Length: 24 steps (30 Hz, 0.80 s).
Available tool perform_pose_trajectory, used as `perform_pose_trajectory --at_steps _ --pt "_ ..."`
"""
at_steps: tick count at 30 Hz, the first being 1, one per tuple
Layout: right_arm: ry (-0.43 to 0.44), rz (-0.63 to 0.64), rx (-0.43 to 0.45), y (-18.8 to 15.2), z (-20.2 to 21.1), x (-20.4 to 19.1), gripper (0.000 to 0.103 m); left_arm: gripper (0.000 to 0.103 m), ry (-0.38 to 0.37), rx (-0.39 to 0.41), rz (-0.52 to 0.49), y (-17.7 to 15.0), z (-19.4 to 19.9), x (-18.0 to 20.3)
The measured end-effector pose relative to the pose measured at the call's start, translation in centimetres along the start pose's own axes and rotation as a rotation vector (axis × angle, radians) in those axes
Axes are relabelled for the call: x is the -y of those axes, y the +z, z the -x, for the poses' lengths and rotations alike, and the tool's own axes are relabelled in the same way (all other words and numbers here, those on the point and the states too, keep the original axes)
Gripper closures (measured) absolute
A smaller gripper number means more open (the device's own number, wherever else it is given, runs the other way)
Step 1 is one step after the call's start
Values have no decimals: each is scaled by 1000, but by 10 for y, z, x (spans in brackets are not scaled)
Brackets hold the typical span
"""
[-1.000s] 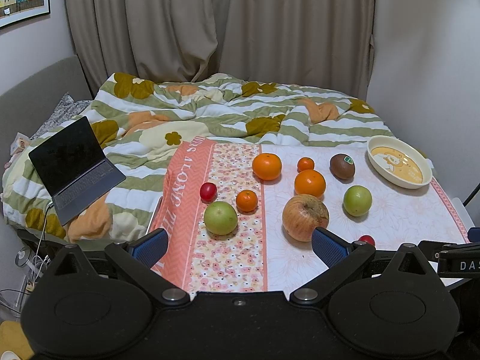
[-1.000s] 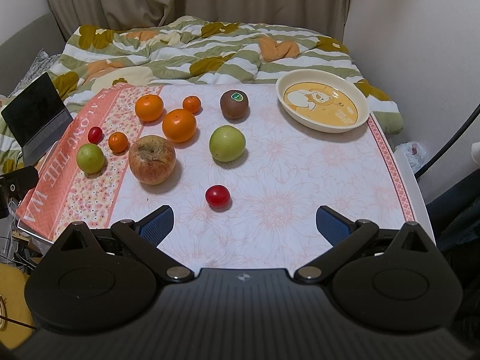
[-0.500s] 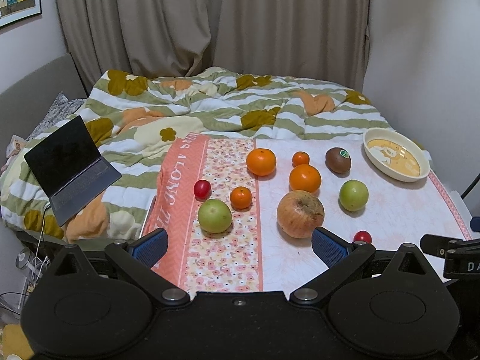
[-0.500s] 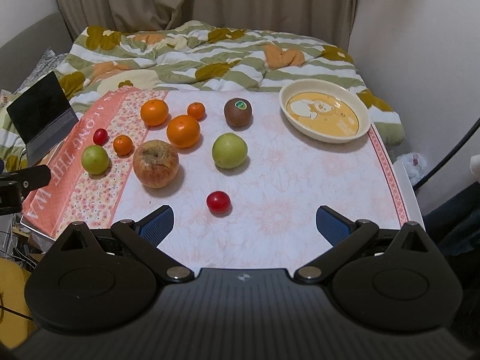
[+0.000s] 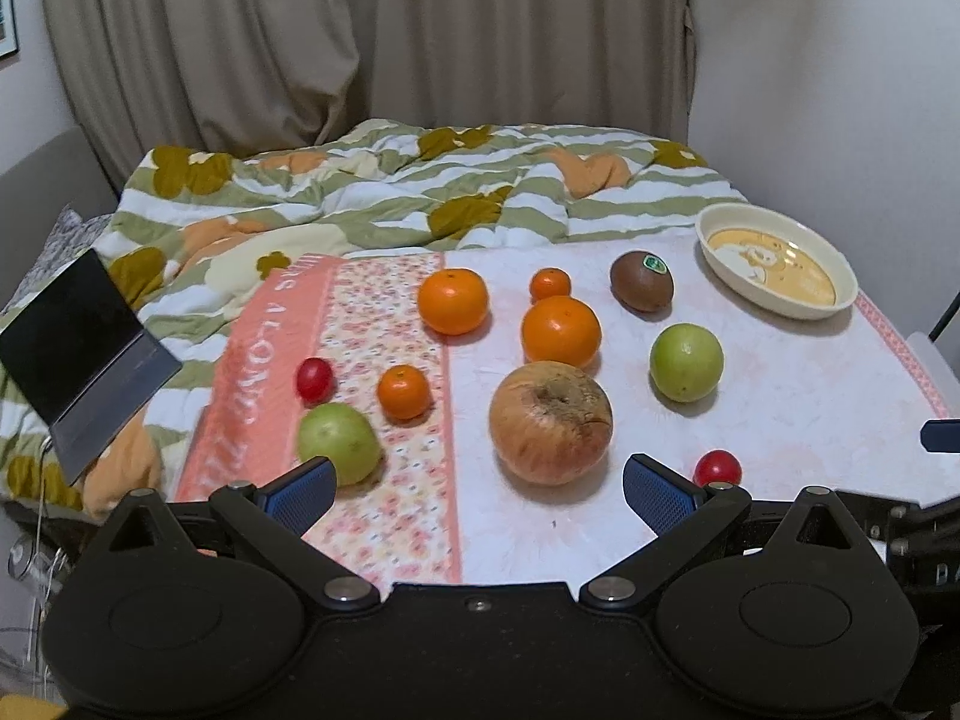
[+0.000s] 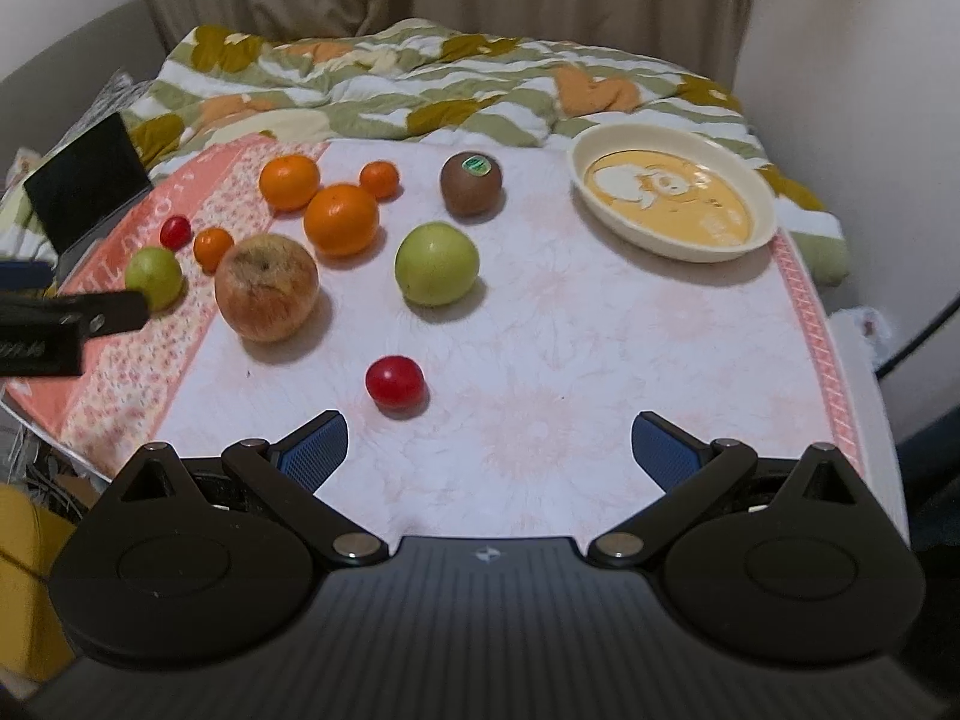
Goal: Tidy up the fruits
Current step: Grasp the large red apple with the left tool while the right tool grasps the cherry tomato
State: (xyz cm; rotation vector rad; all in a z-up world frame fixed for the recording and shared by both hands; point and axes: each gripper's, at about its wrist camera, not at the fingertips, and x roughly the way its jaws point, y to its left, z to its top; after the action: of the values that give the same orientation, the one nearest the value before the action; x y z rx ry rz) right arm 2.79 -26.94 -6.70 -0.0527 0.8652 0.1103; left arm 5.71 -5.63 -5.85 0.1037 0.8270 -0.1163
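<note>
left gripper (image 5: 477,483) gaping wide, holding nothing | right gripper (image 6: 489,447) likewise, nearing cherry tomato (image 6: 394,381) | bowl (image 6: 762,192) waiting at table's far right corner

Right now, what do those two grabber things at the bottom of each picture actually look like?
Both look alike: the left gripper and right gripper have matte black bodies with two round discs, black linkage arms with silver pivot pins, and blue ribbed pads on the fingertips. The right one's body is finely ridged, with a small logo. No sleeves are visible.
</note>
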Motion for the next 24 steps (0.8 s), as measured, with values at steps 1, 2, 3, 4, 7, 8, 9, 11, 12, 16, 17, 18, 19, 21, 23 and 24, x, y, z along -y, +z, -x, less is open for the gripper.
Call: perform_pose_trajectory --at_steps 1,2,3,4,7,8,9,11,12,16,17,18,19,21,23,24 --pt "12 13 4 -2 -6 1 0 0 8 2 -16 0 -8 2" --pt "26 26 5 -4 -12 2 0 0 6 4 -25 0 -15 5" --pt "44 40 6 -5 -18 3 0 0 4 12 -34 0 -21 8" --pt "60 52 10 -5 -23 3 0 0 -1 22 -40 1 -27 11" --pt "103 81 18 -7 -39 5 0 0 -1 29 -63 1 -46 20" --pt "115 91 19 -8 -45 5 0 1 0 27 -67 1 -52 22" --pt "128 100 19 -8 -49 6 0 1 -4 26 -65 1 -57 24" --pt "155 118 27 -8 -57 5 0 1 -9 23 -63 1 -65 28" --pt "169 128 34 -8 -60 5 0 1 -5 26 -68 1 -69 30" --pt "229 175 49 -6 -72 -2 6 5 3 26 -88 4 -83 37" --pt "242 181 47 -5 -75 -3 9 7 0 23 -92 5 -86 38" --pt "250 188 45 -5 -78 -4 14 8 0 19 -94 6 -90 40" --pt "258 195 44 -4 -81 -5 19 8 -1 14 -97 7 -93 41" --pt "270 202 37 -3 -87 -6 25 9 0 10 -100 7 -98 43" --pt "286 199 34 -2 -90 -6 29 12 -1 7 -98 7 -101 44" --pt "293 198 35 -2 -91 -6 30 13 0 5 -97 7 -103 44"
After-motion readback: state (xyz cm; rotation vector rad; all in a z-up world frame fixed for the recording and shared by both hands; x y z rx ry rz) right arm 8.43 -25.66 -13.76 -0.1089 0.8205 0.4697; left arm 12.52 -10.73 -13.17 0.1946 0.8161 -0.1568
